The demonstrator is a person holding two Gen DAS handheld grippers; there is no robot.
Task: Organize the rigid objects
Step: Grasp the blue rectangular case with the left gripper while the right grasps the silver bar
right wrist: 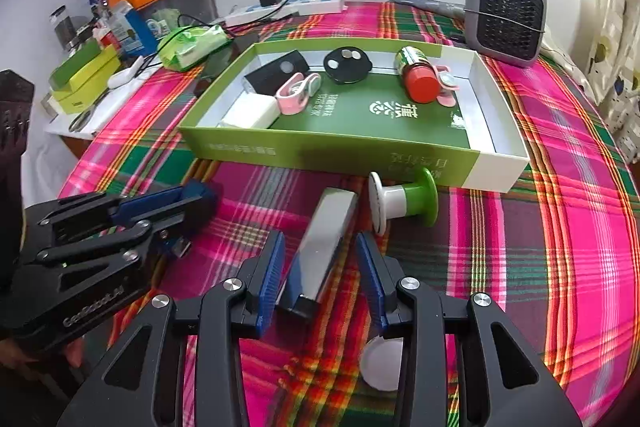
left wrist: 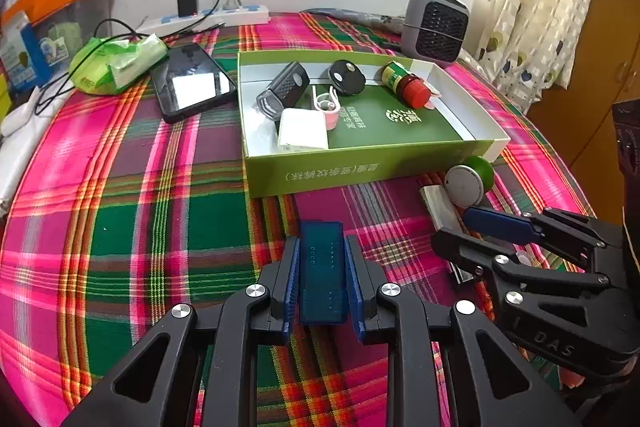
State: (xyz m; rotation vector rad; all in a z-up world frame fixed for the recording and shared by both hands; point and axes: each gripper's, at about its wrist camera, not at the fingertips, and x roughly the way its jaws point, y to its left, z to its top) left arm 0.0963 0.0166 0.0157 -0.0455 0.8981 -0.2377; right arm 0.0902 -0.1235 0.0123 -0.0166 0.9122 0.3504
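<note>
Left gripper [left wrist: 322,279] clamped on blue translucent block [left wrist: 322,267], held above cloth, probably for transfer to green box [left wrist: 360,167] beyond. Right gripper [right wrist: 320,275] apart, straddling silver bar [right wrist: 324,243] flat near box, lined up for pinch across narrow sides.

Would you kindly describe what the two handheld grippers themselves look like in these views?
Both are matte black plastic linkage grippers with silver pivot screws and ribbed blue finger pads. The left gripper has flat black arms with triangular cut-outs; seen from the right wrist view, its body carries pale lettering that I cannot read with certainty. The right gripper is built alike; in the left wrist view its body shows faint "DAS" lettering. No cables or sleeves are visible.
</note>
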